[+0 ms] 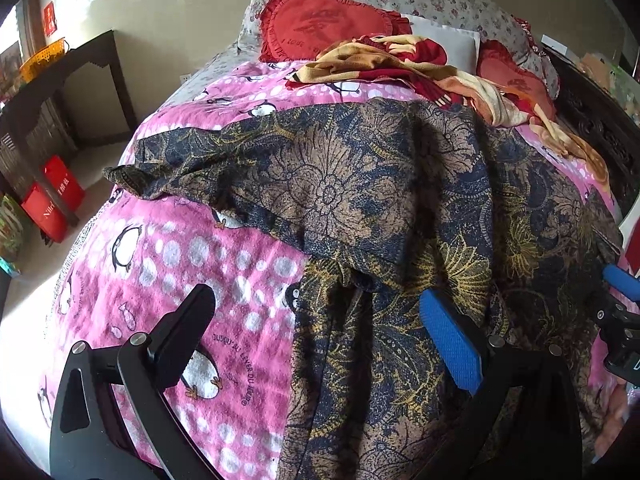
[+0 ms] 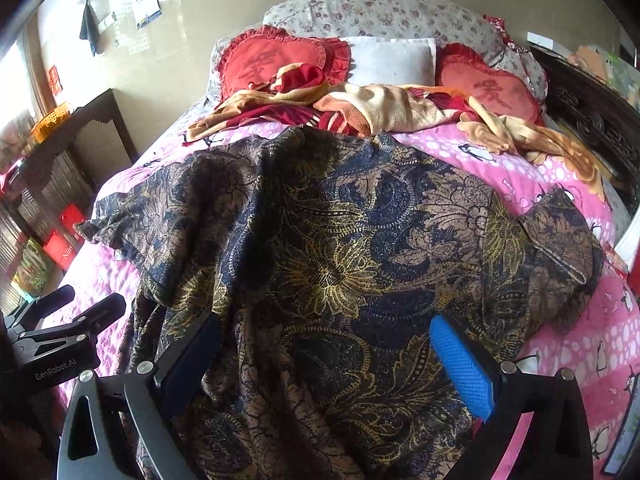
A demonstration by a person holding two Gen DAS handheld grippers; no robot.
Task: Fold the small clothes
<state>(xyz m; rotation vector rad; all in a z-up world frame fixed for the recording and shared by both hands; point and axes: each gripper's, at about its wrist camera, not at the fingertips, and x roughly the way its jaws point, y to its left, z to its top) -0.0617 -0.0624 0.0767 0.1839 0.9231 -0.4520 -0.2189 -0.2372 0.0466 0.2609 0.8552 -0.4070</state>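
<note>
Bare quilt (image 1: 168, 264) left — blanket (image 2: 384, 108) beyond

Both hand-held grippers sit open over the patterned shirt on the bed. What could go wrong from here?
1. The dark blue and gold floral shirt lies rumpled, its left sleeve bunched; a fold could trap those creases.
2. The left hand-held gripper straddles the shirt's edge and might also pinch the pink penguin blanket.
3. The right hand-held gripper sits mid-fabric, risking an uneven grab.
</note>
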